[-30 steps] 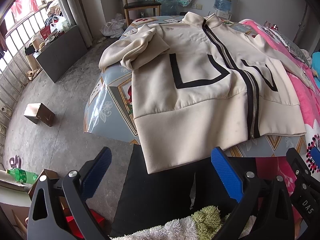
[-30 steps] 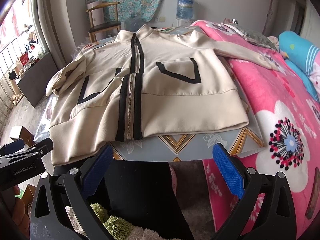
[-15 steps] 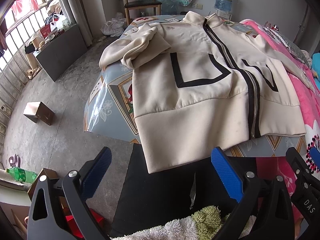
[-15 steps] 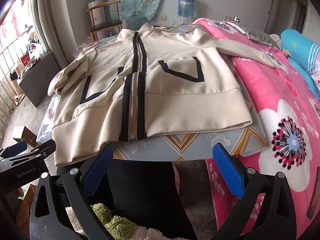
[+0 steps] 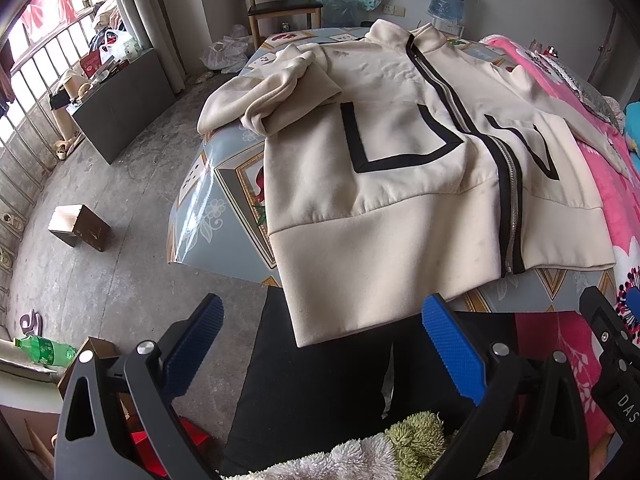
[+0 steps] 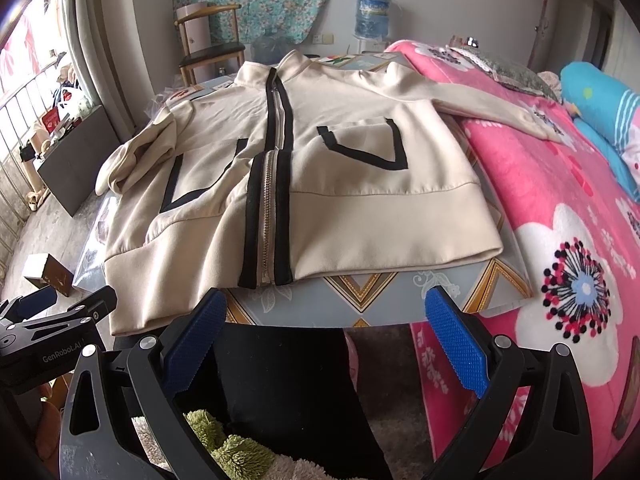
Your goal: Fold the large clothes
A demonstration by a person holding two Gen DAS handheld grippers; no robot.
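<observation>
Hand-held gripper (image 5: pixel 320 344) (frame-cut) before jacket (image 5: pixel 400 200)

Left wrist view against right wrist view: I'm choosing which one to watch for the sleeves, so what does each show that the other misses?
Only the left wrist view shows the green bottle on the floor and the bunched sleeve's cuff up close. Only the right wrist view shows the other sleeve stretched across the pink blanket toward the blue pillow. Both show the cream jacket front up on the table, and each view's own gripper open and empty.

grey concrete floor (image 5: pixel 120 200); wooden chair (image 6: pixel 210 46); barred window (image 5: pixel 36 60)
</observation>
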